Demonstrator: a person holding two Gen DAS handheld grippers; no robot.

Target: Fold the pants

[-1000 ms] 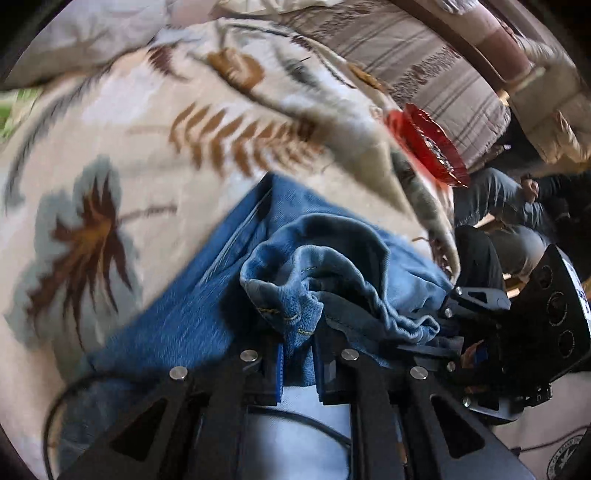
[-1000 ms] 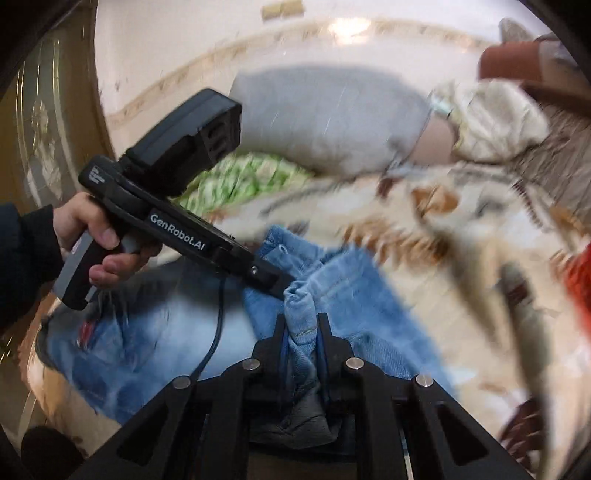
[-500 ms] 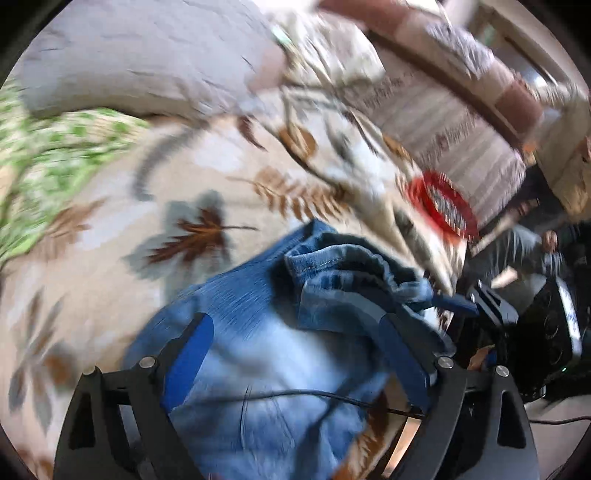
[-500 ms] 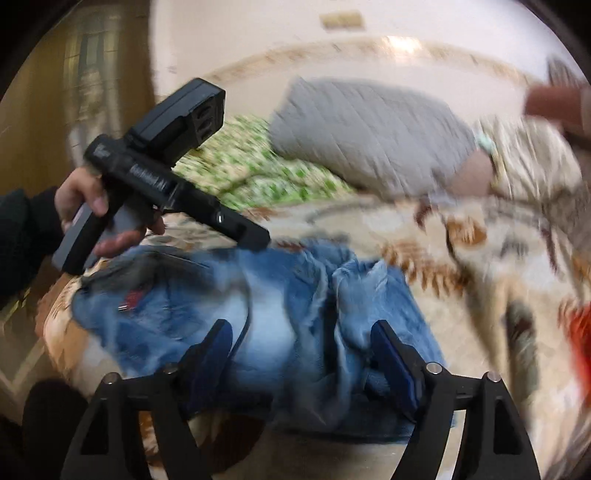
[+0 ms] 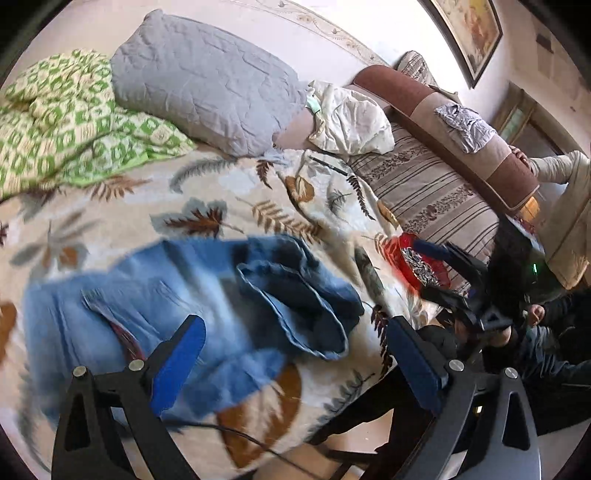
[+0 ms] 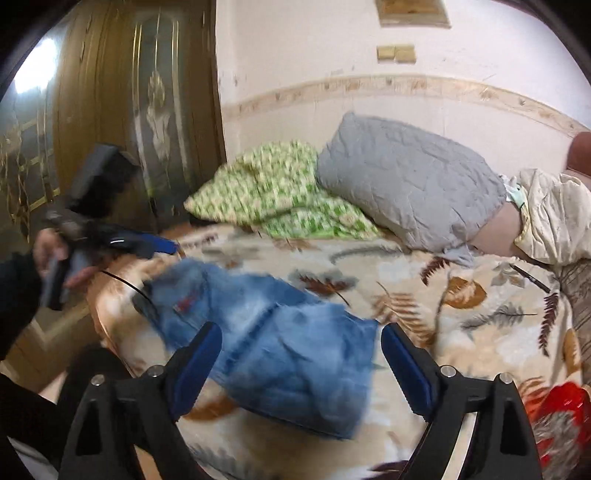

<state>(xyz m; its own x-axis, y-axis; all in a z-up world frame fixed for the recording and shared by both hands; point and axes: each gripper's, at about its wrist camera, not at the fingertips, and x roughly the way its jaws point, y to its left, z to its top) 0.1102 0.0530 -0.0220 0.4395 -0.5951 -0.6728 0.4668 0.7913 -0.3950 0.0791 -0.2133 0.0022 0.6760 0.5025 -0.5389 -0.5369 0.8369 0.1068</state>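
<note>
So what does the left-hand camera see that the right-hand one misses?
Only the left wrist view shows the striped sofa, a framed picture on the wall, and the right claw from outside. Only the right wrist view shows the wooden door, two wall plates, and the left claw in the person's hand. Both show the jeans lying on the leaf-print blanket, the grey pillow, the green bedding, the red dish, and each camera's own open claw.

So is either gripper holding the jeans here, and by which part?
Neither. The left gripper and right gripper are both open and empty; the jeans lie loose on the bed.
</note>
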